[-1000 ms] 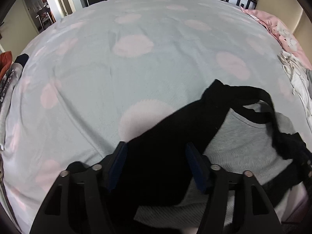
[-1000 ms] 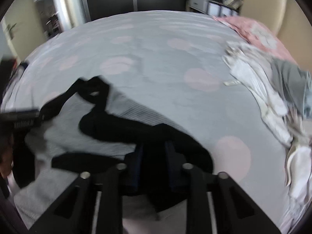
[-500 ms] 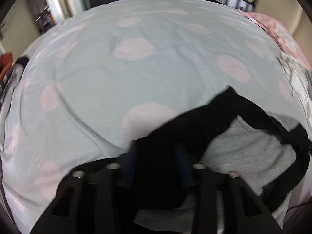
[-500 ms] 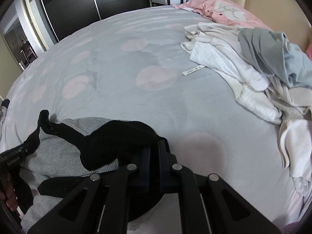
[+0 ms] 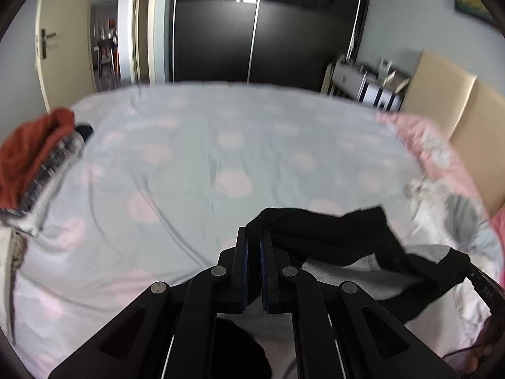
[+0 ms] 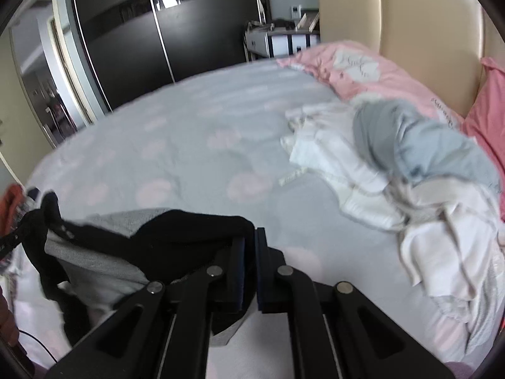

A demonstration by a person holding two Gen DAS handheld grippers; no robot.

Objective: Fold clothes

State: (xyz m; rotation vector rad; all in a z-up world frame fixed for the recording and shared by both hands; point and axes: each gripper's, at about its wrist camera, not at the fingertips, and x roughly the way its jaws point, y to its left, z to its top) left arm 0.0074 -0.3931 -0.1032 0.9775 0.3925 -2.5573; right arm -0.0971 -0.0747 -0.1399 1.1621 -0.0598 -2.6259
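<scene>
A grey top with black trim (image 5: 331, 237) hangs lifted over the pale blue bed with pink spots (image 5: 221, 145). My left gripper (image 5: 254, 235) is shut on a bunched black edge of it, and the cloth stretches away to the right. In the right wrist view the same top (image 6: 189, 237) drapes off to the left, its grey body (image 6: 94, 259) sagging below the black band. My right gripper (image 6: 251, 237) is shut on the black edge at that end. The lower part of the top is hidden behind both grippers' frames.
A loose heap of white and grey clothes (image 6: 394, 173) lies on the bed's right side, by pink pillows (image 6: 363, 72) and a beige headboard (image 6: 410, 15). A stack of red and patterned clothes (image 5: 28, 158) sits at the bed's left edge. Dark wardrobe doors (image 5: 252, 31) stand beyond.
The left jaws have closed onto the black edge. Both grippers have risen and tipped upward, lifting the top off the bed, so the wardrobe and headboard have come into view.
</scene>
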